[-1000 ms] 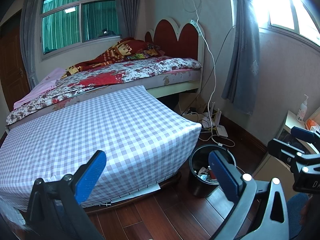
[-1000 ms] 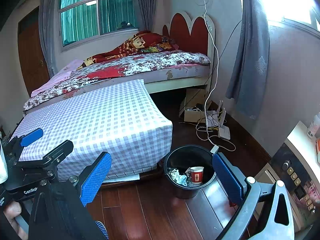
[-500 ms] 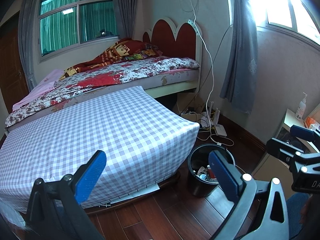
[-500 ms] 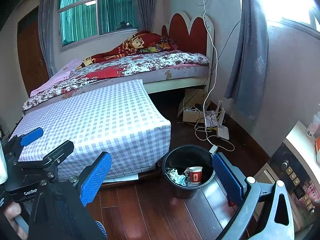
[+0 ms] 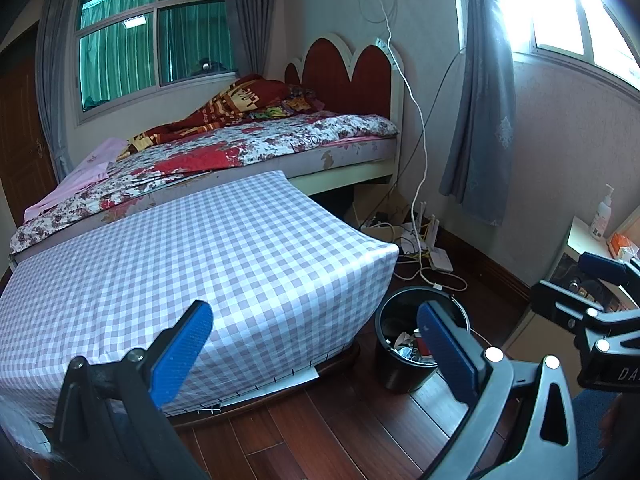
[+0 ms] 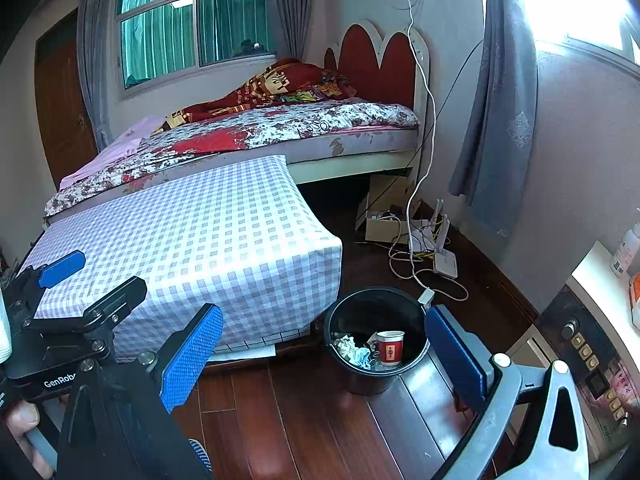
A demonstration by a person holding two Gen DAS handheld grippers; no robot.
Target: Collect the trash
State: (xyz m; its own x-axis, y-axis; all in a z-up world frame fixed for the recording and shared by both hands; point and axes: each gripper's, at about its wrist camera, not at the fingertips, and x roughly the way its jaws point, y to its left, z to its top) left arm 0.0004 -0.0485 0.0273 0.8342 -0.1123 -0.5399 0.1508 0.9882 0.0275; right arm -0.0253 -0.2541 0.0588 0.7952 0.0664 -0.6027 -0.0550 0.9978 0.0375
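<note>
A round black plastic trash bin [image 6: 376,340] is seen standing on the dark red wooden floor [image 6: 304,420], just beside the corner of a low mattress covered in a purple-and-white checked sheet [image 6: 208,240]. Inside the bin, a red-and-white paper cup [image 6: 390,347] is seen upright against crumpled pale paper scraps [image 6: 352,350]. The right gripper [image 6: 320,356] is held above the floor with its blue-padded jaws spread wide, nothing being held between them; the bin is framed between the two pads. The left gripper [image 5: 316,344] is likewise held wide open and empty, with the checked mattress and the bin [image 5: 400,344] ahead of it. Each gripper is glimpsed at the edge of the other's view. Behind the mattress, a bed with a floral quilt and a red scalloped headboard [image 5: 348,76] is seen, and white cables with a white router [image 6: 444,262] lie on the floor near the grey curtain [image 6: 500,120].
</note>
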